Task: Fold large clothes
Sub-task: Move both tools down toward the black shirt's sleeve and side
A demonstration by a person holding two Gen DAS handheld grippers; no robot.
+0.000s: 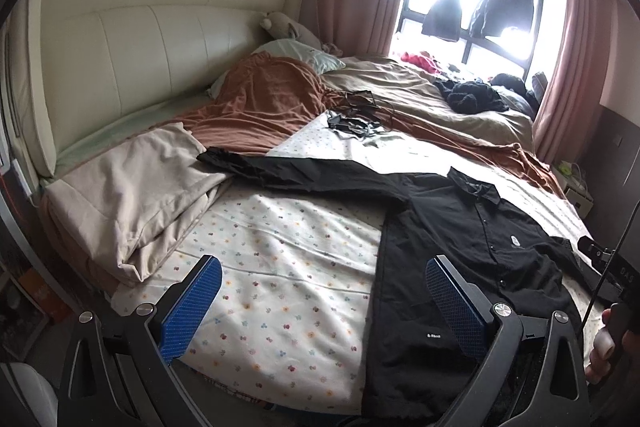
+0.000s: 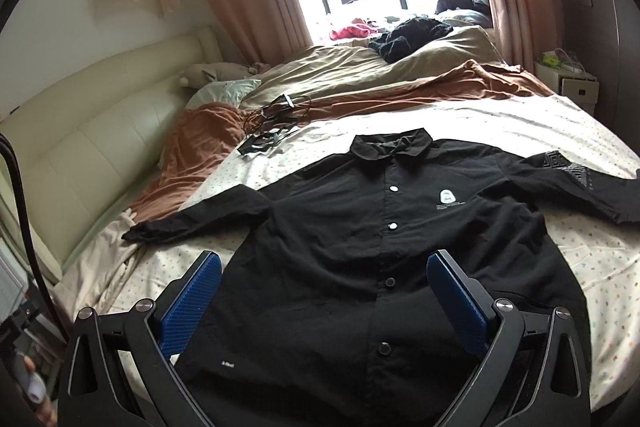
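Note:
A black button-up shirt [image 2: 352,227] lies spread face up on the patterned bed sheet [image 2: 592,259], collar away from me and both sleeves stretched out sideways. In the left wrist view the same shirt [image 1: 472,239] fills the right half. My left gripper [image 1: 320,299] hangs open above the sheet at the shirt's left hem edge, blue pads [image 1: 192,303] wide apart and empty. My right gripper [image 2: 324,295] is open over the shirt's lower front, holding nothing. Part of the right gripper's body and a hand [image 1: 604,339] show at the left view's right edge.
A beige folded blanket [image 1: 132,195] lies left of the shirt's sleeve. Brown bedding [image 1: 264,107], tangled cables [image 1: 356,115] and a black garment [image 1: 468,95] lie farther up the bed. A cream headboard [image 1: 120,39] runs on the left. A nightstand [image 2: 572,83] stands at the right.

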